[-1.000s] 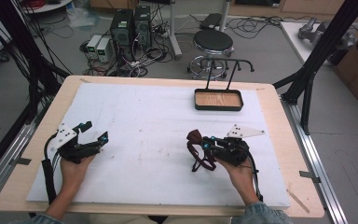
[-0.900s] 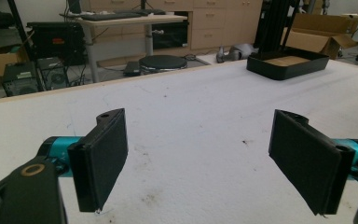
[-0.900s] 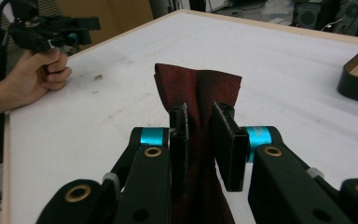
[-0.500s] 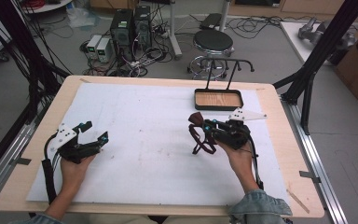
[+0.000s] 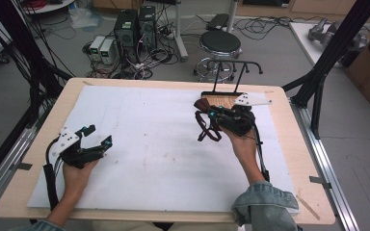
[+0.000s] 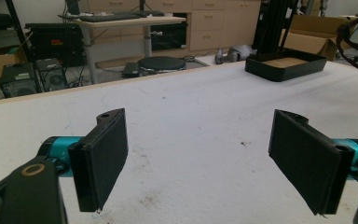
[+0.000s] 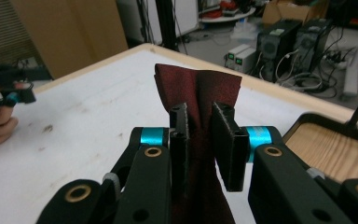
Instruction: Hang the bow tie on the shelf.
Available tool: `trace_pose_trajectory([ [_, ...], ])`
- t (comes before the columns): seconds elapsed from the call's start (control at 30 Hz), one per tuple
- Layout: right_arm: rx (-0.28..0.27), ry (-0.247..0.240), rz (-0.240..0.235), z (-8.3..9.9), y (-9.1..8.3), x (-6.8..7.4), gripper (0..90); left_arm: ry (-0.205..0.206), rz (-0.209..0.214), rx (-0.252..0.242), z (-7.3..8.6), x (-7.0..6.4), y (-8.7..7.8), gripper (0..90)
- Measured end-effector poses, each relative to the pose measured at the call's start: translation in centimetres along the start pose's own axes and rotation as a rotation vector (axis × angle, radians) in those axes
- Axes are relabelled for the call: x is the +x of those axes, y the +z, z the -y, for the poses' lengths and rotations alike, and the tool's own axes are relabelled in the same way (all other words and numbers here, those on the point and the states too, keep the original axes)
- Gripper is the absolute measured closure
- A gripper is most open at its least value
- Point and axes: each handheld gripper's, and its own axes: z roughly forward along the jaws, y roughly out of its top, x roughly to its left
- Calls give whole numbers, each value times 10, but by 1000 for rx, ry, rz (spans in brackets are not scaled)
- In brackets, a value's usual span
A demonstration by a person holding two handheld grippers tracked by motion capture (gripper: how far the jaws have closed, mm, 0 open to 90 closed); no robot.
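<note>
On table (image 5: 38, 192): one white mat (image 5: 149, 144), one black tray (image 5: 224, 99) at far edge, wood-lined, with upright handle. Two grippers. Left gripper (image 5: 96, 135) near-left, jaws wide, nothing between. Right gripper (image 5: 211, 114) just before tray, jaws clamped on one dark red cloth (image 7: 200, 93), strap loops hanging. Broad bare mat between grippers.

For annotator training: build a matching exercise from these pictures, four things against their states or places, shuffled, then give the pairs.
Things:
1. left tongs
2. right tongs
3. dark red fabric strip
4. black tray with wooden floor

States:
A. pinched between jaws
B. open, holding nothing
C. at the table's far edge
D. shut on cloth

Pairs: 1-B, 2-D, 3-A, 4-C
</note>
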Motion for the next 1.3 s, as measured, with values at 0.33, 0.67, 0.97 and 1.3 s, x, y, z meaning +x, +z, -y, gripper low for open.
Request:
trace_pose_trajectory([
  [0.33,-26,-4,52,-24,13,-14,769,-2,8,3,0,0,1,200],
  [0.67,-68,14,101,-38,26,-27,769,-4,11,-1,-1,0,1,199],
  [0.97,-82,24,138,-53,38,-38,769,-5,13,-1,0,0,1,200],
  [1.3,-101,23,178,-63,52,-42,769,-5,14,-1,-1,0,1,199],
])
